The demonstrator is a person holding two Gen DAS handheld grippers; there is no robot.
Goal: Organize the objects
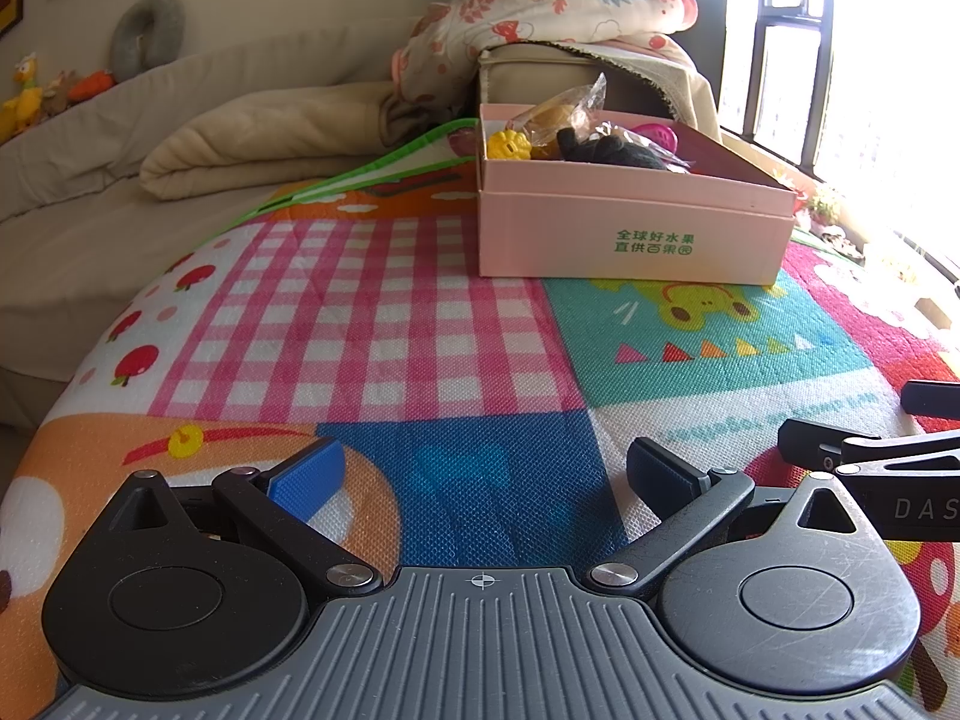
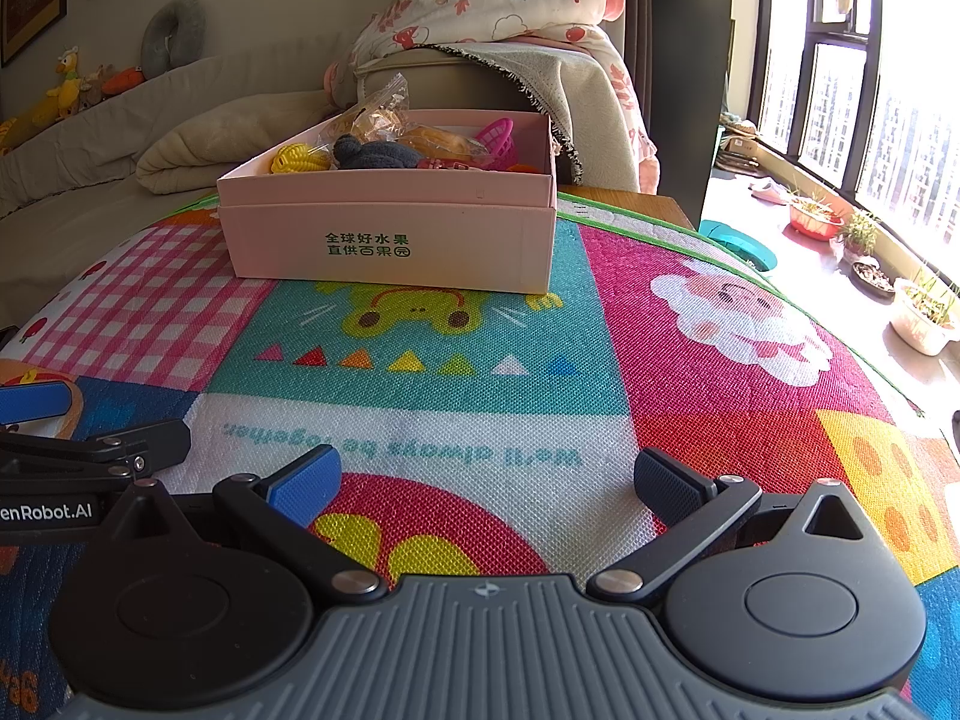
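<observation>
A pink cardboard box (image 1: 630, 234) with green print stands on a colourful play mat (image 1: 360, 324); it also shows in the right wrist view (image 2: 390, 240). Inside lie a yellow ball toy (image 2: 297, 157), a dark plush (image 2: 375, 154), wrapped snacks (image 2: 384, 111) and a pink basket toy (image 2: 498, 135). My left gripper (image 1: 483, 474) is open and empty, low over the mat, well short of the box. My right gripper (image 2: 486, 480) is open and empty, beside the left one, whose fingers (image 2: 36, 399) show at its left.
A beige blanket (image 1: 270, 138) and a sofa with a floral quilt (image 1: 540, 12) lie behind the box. A window and floor plant pots (image 2: 816, 219) are at the right, past the mat's edge (image 2: 840, 330). Plush toys (image 1: 27, 96) sit far left.
</observation>
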